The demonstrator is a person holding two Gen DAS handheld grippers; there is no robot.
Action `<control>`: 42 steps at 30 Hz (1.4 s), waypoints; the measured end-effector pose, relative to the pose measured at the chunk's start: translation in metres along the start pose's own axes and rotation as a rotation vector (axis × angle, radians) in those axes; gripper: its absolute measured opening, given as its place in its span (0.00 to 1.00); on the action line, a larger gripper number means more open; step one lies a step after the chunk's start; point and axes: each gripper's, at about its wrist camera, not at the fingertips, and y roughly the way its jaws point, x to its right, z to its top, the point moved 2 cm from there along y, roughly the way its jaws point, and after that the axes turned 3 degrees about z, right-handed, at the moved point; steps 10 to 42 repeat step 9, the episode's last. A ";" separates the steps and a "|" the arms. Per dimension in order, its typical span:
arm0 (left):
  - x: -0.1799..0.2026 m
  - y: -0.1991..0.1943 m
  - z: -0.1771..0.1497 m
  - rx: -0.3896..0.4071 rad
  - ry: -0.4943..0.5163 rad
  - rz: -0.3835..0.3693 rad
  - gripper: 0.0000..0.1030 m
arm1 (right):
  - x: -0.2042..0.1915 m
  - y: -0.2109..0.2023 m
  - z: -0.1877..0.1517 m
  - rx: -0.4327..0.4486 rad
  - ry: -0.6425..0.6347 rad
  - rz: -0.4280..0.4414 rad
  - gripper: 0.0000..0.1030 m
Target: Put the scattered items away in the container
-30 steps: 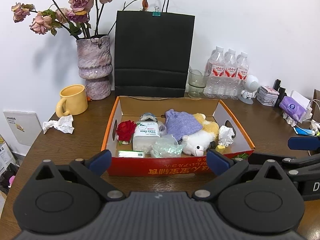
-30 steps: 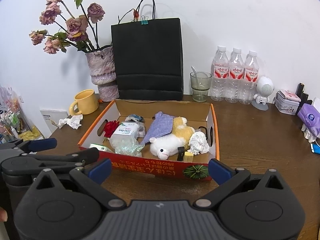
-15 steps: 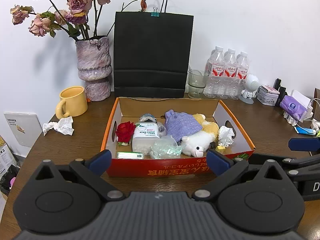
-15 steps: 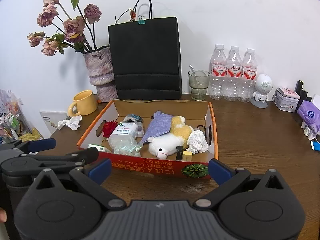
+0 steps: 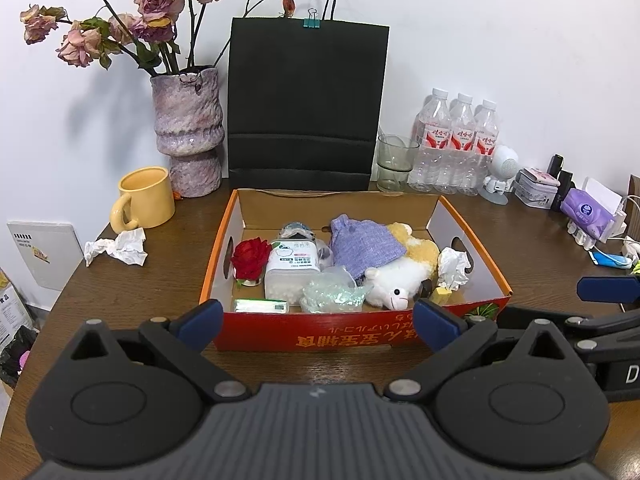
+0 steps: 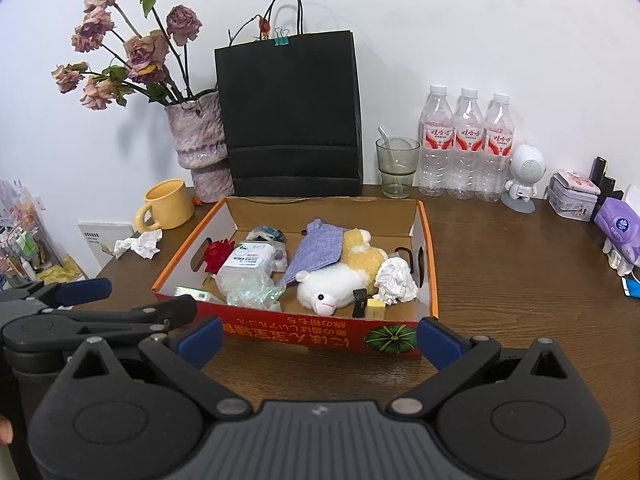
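At the counter (image 5: 168,276) middle, the box (image 5: 360,334) holds a plush (image 5: 394,280), rose (image 5: 251,256), jar (image 5: 292,270) and tissue (image 5: 452,266). Another tissue wad (image 5: 118,246) lies near the left edge beside the mug (image 5: 146,198). Left gripper (image 5: 316,320) and right gripper (image 6: 318,334) hover before the box, both wide open, empty.

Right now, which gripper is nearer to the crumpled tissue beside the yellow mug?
Left. The left gripper is at the box's near left side, closer to the crumpled tissue. The right gripper is further right, with the box between.

Both wrist views, facing shared box (image 5: 360,336), seemingly near
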 end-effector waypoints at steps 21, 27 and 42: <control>0.001 0.002 -0.001 -0.001 -0.001 -0.004 1.00 | 0.002 0.000 -0.002 -0.001 0.005 -0.001 1.00; 0.001 0.002 -0.001 -0.001 -0.001 -0.004 1.00 | 0.002 0.000 -0.002 -0.001 0.005 -0.001 1.00; 0.001 0.002 -0.001 -0.001 -0.001 -0.004 1.00 | 0.002 0.000 -0.002 -0.001 0.005 -0.001 1.00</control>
